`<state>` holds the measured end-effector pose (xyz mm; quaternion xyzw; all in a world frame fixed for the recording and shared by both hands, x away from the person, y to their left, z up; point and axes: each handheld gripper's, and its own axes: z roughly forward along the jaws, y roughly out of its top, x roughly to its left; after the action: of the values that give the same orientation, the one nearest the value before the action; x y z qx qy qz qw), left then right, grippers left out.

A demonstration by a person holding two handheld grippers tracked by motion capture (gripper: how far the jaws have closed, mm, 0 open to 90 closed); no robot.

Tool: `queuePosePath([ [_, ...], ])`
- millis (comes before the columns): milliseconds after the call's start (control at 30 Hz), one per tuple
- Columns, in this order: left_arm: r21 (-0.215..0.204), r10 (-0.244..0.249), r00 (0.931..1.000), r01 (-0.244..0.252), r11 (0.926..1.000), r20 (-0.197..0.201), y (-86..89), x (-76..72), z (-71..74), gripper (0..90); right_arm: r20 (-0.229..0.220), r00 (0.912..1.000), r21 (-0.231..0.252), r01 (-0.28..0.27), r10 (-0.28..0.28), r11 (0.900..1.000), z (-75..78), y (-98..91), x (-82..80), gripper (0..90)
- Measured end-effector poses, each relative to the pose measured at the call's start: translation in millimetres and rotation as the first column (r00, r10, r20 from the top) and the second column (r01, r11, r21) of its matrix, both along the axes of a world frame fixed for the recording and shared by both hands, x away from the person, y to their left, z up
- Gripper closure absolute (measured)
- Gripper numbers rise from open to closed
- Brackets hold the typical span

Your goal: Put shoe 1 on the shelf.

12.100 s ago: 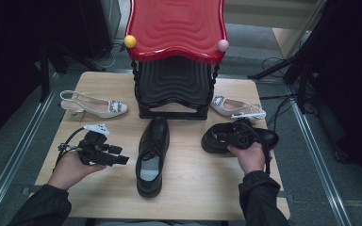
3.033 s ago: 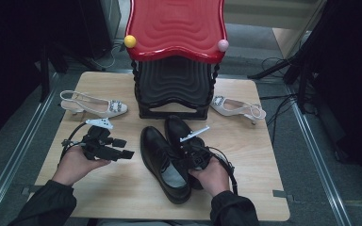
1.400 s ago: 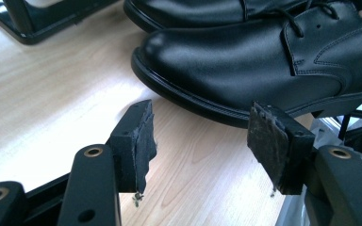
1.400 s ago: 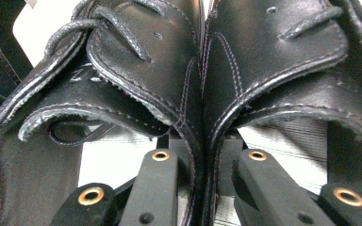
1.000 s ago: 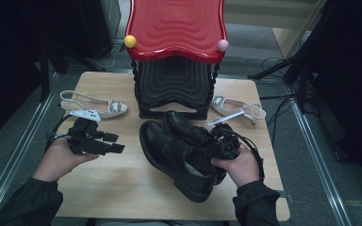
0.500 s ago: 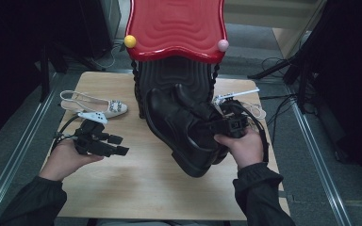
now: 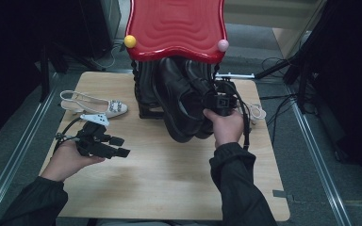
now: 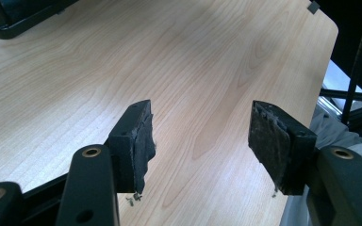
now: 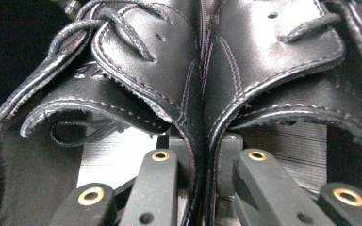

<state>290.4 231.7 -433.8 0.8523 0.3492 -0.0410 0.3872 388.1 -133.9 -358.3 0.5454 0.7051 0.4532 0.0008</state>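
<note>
The right gripper (image 7: 212, 100) is clamped on the two touching inner walls of a pair of black lace-up dress shoes (image 7: 181, 101), one jaw inside each shoe, as the right gripper view shows with the black leather (image 9: 202, 94) pinched between the jaws. Both shoes hang off the table (image 7: 169, 183), raised right in front of the black shoe rack (image 7: 143, 92), just under its red wavy top (image 7: 176, 26), toes pointing down toward the person.

The left gripper (image 7: 115, 147) rests in the left hand (image 7: 68, 157) well to the left of the rack, jaws apart with nothing between them, only bare wood beyond its pads (image 8: 143, 141).

Judging by this, the pair is gathered and lifted, and what remains is to slide it onto a shelf of the rack and let go. One silver slingback heel (image 7: 94, 103) lies on the table left of the rack; what seems to be its mate (image 7: 257, 112) lies to the right, mostly hidden behind the right hand, so both probably still await shelving.
</note>
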Motion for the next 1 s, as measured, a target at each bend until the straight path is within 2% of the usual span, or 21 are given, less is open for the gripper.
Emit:
queuePosePath([
  [233,0.001,-0.011,0.9999,0.011,0.9999,-0.005,-0.1,0.4,-3.1,40.6,0.029,0.9944,0.017,0.101,-0.101,0.9947,-7.0,22.4,16.2,83.2],
  [367,-0.002,-0.012,0.9999,0.012,0.9999,-0.004,0.4,0.2,-3.4,40.6,0.090,0.9814,-0.027,0.173,-0.170,0.9845,-9.1,36.5,21.4,83.2],
  [533,-0.002,-0.017,0.9998,0.017,0.9998,-0.008,1.6,1.0,-4.3,40.7,0.118,0.9678,-0.058,0.230,-0.223,0.9714,-14.6,50.5,27.7,83.2],
  [667,-0.004,-0.022,0.9997,0.022,0.9998,-0.013,0.7,1.4,-5.6,40.7,0.126,0.9586,-0.054,0.264,-0.256,0.9630,-19.5,60.4,30.2,83.1],
  [767,-0.003,-0.030,0.9995,0.030,0.9996,-0.012,-1.1,1.3,-6.3,40.7,0.115,0.9517,-0.044,0.291,-0.285,0.9556,-21.9,68.1,32.7,83.1],
  [833,-0.002,-0.033,0.9994,0.033,0.9995,-0.011,-1.6,1.2,-6.4,40.7,0.118,0.9506,-0.053,0.295,-0.287,0.9541,-22.1,70.3,34.0,83.1],
  [867,0.002,-0.032,0.9994,0.032,0.9995,-0.009,-2.7,1.0,-6.5,40.7,0.120,0.9437,-0.058,0.317,-0.308,0.9467,-22.4,75.3,36.8,83.0],
  [1000,-0.007,-0.036,0.9992,0.036,0.9993,-0.014,-3.8,0.9,-7.1,40.7,0.098,0.9320,-0.055,0.355,-0.349,0.9332,-21.2,81.2,40.3,82.7],
])
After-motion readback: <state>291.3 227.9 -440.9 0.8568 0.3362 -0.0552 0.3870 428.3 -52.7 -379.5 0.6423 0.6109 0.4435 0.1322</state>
